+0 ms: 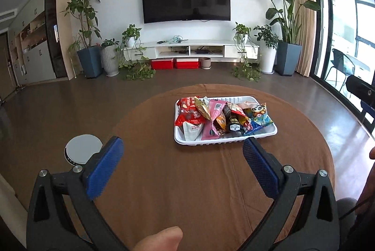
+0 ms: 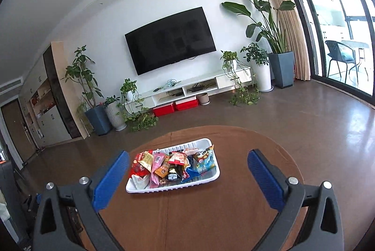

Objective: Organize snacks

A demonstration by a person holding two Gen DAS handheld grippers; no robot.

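You held the left gripper (image 1: pixel 182 145) and right gripper (image 2: pixel 188 158) spread and empty, near the tray (image 1: pixel 225 141), probably because all snacks (image 1: pixel 222 117) lay inside.

We see a white plastic tray (image 1: pixel 185 142) lying flat on the brown round bench (image 1: pixel 187 192), heaped with snack packets (image 1: pixel 220 117). A red bag (image 1: pixel 187 114) sits at its left end, a pink one (image 1: pixel 214 121) in the middle, a blue panda-print one (image 1: pixel 260 116) at the right.
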